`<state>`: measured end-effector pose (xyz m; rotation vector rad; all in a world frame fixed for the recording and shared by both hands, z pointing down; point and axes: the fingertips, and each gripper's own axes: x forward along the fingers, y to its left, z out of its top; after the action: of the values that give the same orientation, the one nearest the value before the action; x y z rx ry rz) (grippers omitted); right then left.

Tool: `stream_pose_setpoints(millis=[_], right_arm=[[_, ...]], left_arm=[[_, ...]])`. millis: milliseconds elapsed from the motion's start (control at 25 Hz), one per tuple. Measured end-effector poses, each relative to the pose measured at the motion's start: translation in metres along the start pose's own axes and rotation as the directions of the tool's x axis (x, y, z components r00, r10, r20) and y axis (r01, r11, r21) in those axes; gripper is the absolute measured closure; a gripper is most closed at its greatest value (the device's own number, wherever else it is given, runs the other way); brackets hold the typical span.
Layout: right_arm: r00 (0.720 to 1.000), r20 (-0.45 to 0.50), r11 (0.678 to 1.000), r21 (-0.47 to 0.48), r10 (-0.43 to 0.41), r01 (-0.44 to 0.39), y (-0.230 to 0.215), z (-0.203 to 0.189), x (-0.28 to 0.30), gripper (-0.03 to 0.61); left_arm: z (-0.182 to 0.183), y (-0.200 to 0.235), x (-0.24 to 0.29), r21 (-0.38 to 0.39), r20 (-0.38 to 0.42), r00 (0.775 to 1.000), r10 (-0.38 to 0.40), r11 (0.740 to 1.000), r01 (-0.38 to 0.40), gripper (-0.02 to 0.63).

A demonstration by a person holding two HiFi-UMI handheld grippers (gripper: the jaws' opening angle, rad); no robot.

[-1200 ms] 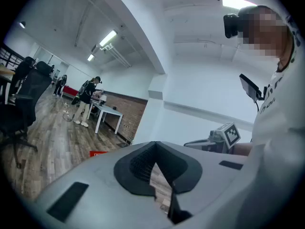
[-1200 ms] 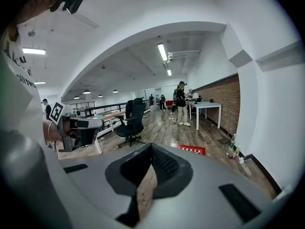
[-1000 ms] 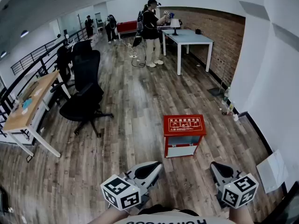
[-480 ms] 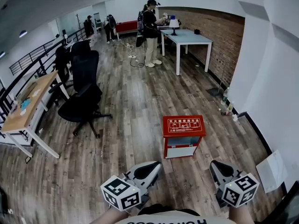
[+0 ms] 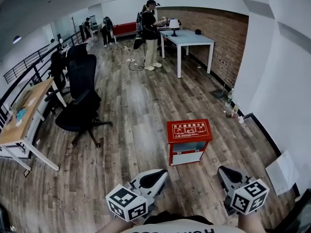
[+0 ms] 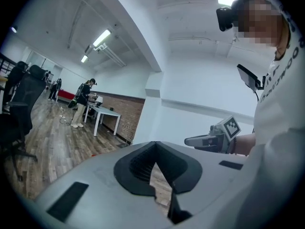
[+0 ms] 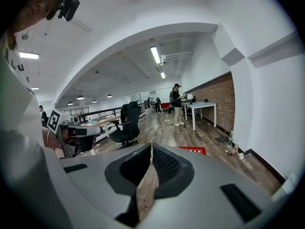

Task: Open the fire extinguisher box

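Note:
The fire extinguisher box [image 5: 189,141] is a red cabinet with a printed red top and a pale glass front. It stands closed on the wood floor ahead of me, and its top [image 7: 193,150] also shows in the right gripper view. My left gripper [image 5: 160,173] is low in the head view, short of the box and to its left, jaws shut with nothing between them [image 6: 153,144]. My right gripper [image 5: 224,172] is short of the box and to its right, also shut and empty [image 7: 151,148]. Neither touches the box.
A black office chair [image 5: 80,106] and a wooden desk [image 5: 22,115] stand at the left. Far back are a white table [image 5: 187,40] and a standing person [image 5: 148,33]. The white wall runs along the right, with bottles [image 5: 231,108] and a white sheet [image 5: 279,171] at its foot.
The head view has drifted slightly, so the room sits a little further left. Both grippers hold their place and stay shut; the box has not moved.

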<state>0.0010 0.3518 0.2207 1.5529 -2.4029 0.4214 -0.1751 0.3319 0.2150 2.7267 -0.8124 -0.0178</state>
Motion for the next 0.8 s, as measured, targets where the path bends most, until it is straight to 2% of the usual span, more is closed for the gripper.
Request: stream_pose_setpoints(millis=[160,360,520,680,800], right_arm=[[1.000,-0.025,1.000,-0.028,-0.013,0.012,0.003,-0.009,0.000,0.567],[0.998,-0.058,1.000,-0.021,0.015,-0.017,-0.004,-0.013,0.007,0.566],[0.995,-0.091,0.997,-0.058,0.047,-0.052,-0.015,-0.010,0.017,0.568],[0.991,-0.114,0.993,-0.090,0.068,-0.078,-0.038,-0.011,0.021,0.568],[0.988,-0.137,0.994,-0.077,0.071,-0.082,-0.066,-0.013,0.020,0.568]], left_arm=[[-0.003,0.000,0.001,0.057,0.002,1.000,-0.018,0.998,0.017,0.607],[-0.001,0.002,0.006,0.111,0.008,1.000,0.029,0.993,-0.030,0.607],[0.002,0.006,0.015,0.037,0.018,0.997,0.074,0.997,-0.075,0.607],[-0.008,0.013,0.029,-0.029,0.006,0.987,0.160,0.987,-0.160,0.607],[-0.013,0.011,0.045,-0.079,0.007,0.981,0.192,0.978,-0.191,0.607]])
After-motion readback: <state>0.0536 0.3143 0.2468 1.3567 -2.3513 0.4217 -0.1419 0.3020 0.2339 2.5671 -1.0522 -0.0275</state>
